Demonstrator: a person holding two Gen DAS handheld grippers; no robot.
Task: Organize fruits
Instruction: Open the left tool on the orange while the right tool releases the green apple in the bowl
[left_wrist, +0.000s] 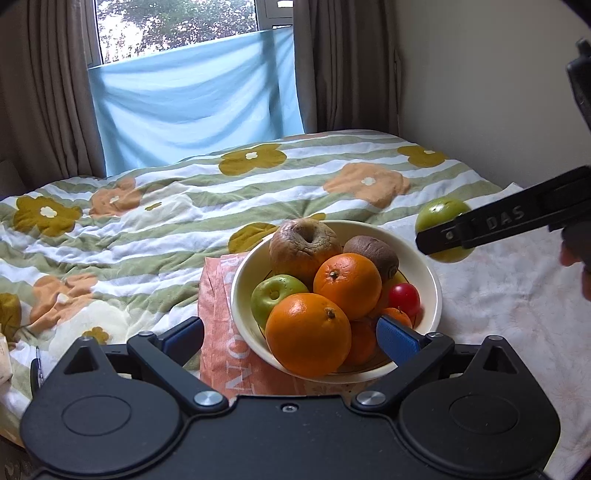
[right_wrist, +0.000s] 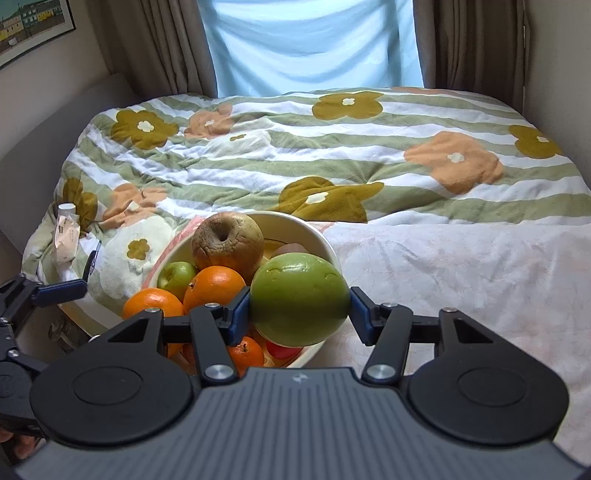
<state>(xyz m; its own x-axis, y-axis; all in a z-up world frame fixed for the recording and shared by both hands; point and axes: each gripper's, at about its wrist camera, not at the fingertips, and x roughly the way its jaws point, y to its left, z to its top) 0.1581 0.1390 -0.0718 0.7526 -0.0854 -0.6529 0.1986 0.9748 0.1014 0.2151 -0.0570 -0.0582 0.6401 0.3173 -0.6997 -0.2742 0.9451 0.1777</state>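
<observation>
1. The left gripper (left_wrist: 291, 338) hovers at the 6 o'clock rim of the cream ceramic bowl (left_wrist: 430, 275), its blue-padded fingers (left_wrist: 397, 339) spread wide apart and holding nothing; a large round orange (left_wrist: 308, 334) sits between them, untouched.
2. The bowl rests on a folded salmon-pink printed cloth (left_wrist: 218, 295) and also holds a wrinkled brown apple (left_wrist: 303, 245), a small green apple (left_wrist: 275, 295), a fuzzy brown kiwi (left_wrist: 373, 254) and a small red fruit (left_wrist: 404, 297).
3. The right gripper (right_wrist: 299, 308) is clamped on a smooth round green fruit (right_wrist: 299, 299), carried at the bowl's 3 o'clock side, above the pale pink blanket (right_wrist: 461, 280).
4. To finish this step well, I would keep the squeeze steady (the skin looks slick) and lower the fruit fully before releasing.
5. Hidden: the green fruit covers the bowl's near right part in the right wrist view, and whether it is heading into or out of the bowl cannot be told.
</observation>
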